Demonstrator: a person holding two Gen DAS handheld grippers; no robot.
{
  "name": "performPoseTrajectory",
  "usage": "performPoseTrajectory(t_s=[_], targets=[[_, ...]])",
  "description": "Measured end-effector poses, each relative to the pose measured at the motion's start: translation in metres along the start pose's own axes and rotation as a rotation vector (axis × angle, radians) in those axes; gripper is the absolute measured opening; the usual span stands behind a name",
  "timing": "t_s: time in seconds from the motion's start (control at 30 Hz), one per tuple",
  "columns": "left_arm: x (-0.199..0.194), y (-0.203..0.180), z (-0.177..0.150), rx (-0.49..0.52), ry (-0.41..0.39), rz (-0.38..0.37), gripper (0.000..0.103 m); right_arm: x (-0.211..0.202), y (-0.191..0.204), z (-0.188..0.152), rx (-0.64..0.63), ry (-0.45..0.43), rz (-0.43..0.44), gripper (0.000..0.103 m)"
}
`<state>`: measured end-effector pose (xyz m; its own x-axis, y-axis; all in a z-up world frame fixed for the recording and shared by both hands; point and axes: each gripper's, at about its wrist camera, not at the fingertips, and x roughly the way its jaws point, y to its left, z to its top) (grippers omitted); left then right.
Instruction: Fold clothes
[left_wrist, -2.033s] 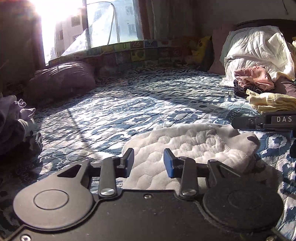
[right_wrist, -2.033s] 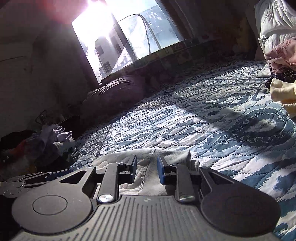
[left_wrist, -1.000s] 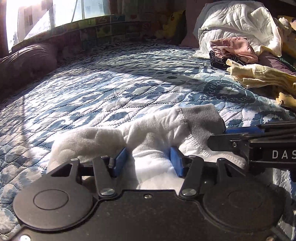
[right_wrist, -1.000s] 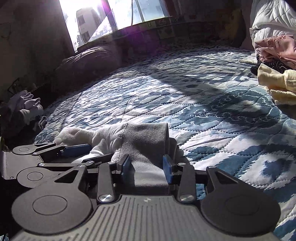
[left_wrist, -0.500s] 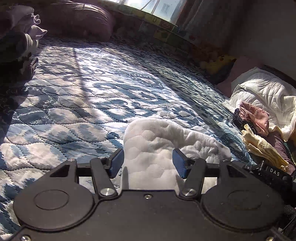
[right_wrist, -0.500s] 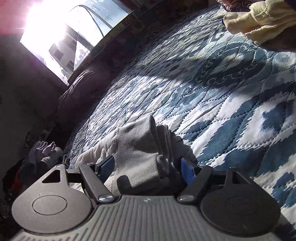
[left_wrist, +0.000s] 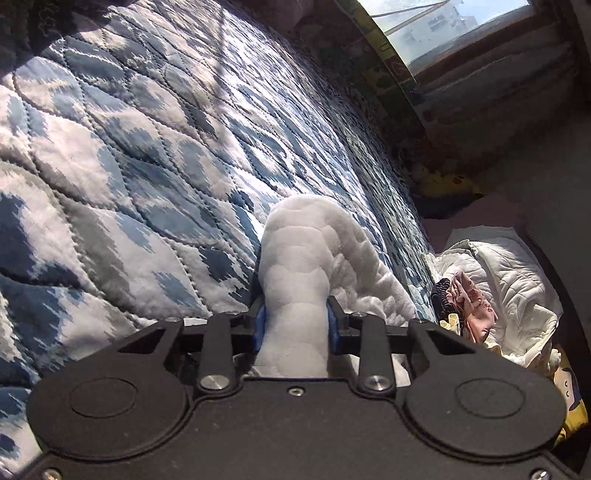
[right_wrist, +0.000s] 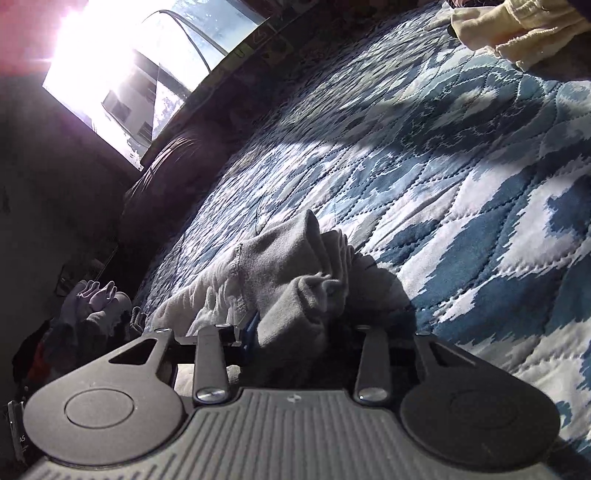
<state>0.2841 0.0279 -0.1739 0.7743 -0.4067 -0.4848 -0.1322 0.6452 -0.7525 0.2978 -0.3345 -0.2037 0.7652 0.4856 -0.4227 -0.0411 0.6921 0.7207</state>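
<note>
Two grippers, both w/ cloth between the fingers. The left gripper (left_wrist: 294, 328) is clamped on a white fleece garment (left_wrist: 306, 258): blue pads press both sides of a thick rolled hump of it, puffy quilted texture, soft and rounded, the rest trailing to the right and down onto the bedspread (left_wrist: 110, 155). The right gripper (right_wrist: 295, 332) has the garment's grey end (right_wrist: 291, 269) bunched between its fingers, smooth knit, stitched seam where grey meets the white fleece; only one blue pad shows at left, the other is buried in folds, so can't tell whether it's actually pinching or just standing around the fabric. The garment sits near the bed's front edge, close to both grippers. The bedspread is quilted, blue-and-white blotchy print w/ diamond stitching, strong sun patches. At the bed's far right corner: a white quilted duvet (left_wrist: 517, 280) w/ a crumpled pink garment (left_wrist: 474, 302) on it. A pale yellow garment (right_wrist: 517, 29) lies at the right edge (right wrist view). A dark pillow (right_wrist: 166, 177) lies under the window (right_wrist: 122, 74).
</note>
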Motion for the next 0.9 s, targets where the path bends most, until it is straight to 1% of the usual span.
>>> performPoseTrajectory(t_s=[0.1,0.13,0.17,0.2,0.23,0.27,0.3,0.33,0.37,0.43,0.5,0.6,0.63,0.67,0.7,0.73,0.77,0.8,0.83,0.9], targets=[[-0.030,-0.002,0.007,0.021,-0.049,-0.001,0.024,-0.003,0.015,-0.003,-0.014,-0.007,0.112,0.035],[-0.044,0.001,0.010,0.015,-0.074,-0.007,0.024,-0.004,0.024,-0.005,-0.024,0.000,0.165,0.035],[-0.059,0.005,0.013,0.007,-0.101,-0.012,0.024,-0.002,0.034,-0.008,-0.038,0.023,0.207,0.035],[-0.076,0.012,0.015,-0.005,-0.132,-0.006,0.025,0.001,0.041,-0.011,-0.053,0.054,0.217,0.039],[-0.087,0.020,0.015,-0.007,-0.147,0.020,0.032,0.006,0.048,-0.015,-0.068,0.080,0.181,0.046],[-0.092,0.030,0.014,-0.023,-0.141,0.052,0.041,0.011,0.052,-0.019,-0.085,0.087,0.121,0.064],[-0.096,0.041,0.013,-0.045,-0.129,0.083,0.064,0.013,0.052,-0.022,-0.098,0.086,0.078,0.075],[-0.100,0.054,0.011,-0.094,-0.121,0.099,0.070,0.015,0.051,-0.025,-0.095,0.091,0.037,0.075],[-0.105,0.066,0.008,-0.151,-0.121,0.094,0.070,0.015,0.048,-0.025,-0.059,0.100,0.057,0.075],[-0.112,0.080,0.003,-0.199,-0.131,0.067,0.070,0.012,0.041,-0.024,0.005,0.108,0.109,0.076],[-0.113,0.082,0.000,-0.197,-0.135,0.056,0.070,0.009,0.037,-0.024,0.031,0.111,0.124,0.080],[-0.107,0.079,0.002,-0.193,-0.118,0.031,0.071,0.016,0.035,-0.029,0.037,0.149,0.133,0.080],[-0.103,0.077,0.001,-0.195,-0.113,0.023,0.071,0.018,0.040,-0.033,0.005,0.152,0.137,0.080],[-0.098,0.074,0.001,-0.191,-0.106,0.017,0.071,0.020,0.045,-0.037,-0.025,0.150,0.130,0.079],[-0.093,0.069,0.000,-0.174,-0.103,0.036,0.070,0.022,0.050,-0.041,-0.055,0.148,0.123,0.074],[-0.089,0.064,-0.002,-0.151,-0.101,0.062,0.068,0.024,0.054,-0.046,-0.080,0.147,0.120,0.065],[-0.086,0.059,-0.002,-0.137,-0.097,0.080,0.066,0.027,0.053,-0.051,-0.081,0.150,0.125,0.046],[-0.084,0.058,-0.002,-0.152,-0.088,0.085,0.052,0.029,0.053,-0.055,-0.083,0.152,0.129,0.040],[-0.084,0.059,-0.002,-0.180,-0.077,0.076,0.039,0.025,0.053,-0.057,-0.086,0.137,0.130,0.039],[-0.092,0.054,0.001,-0.179,-0.067,0.061,0.034,0.013,0.056,-0.057,-0.078,0.116,0.139,0.036]])
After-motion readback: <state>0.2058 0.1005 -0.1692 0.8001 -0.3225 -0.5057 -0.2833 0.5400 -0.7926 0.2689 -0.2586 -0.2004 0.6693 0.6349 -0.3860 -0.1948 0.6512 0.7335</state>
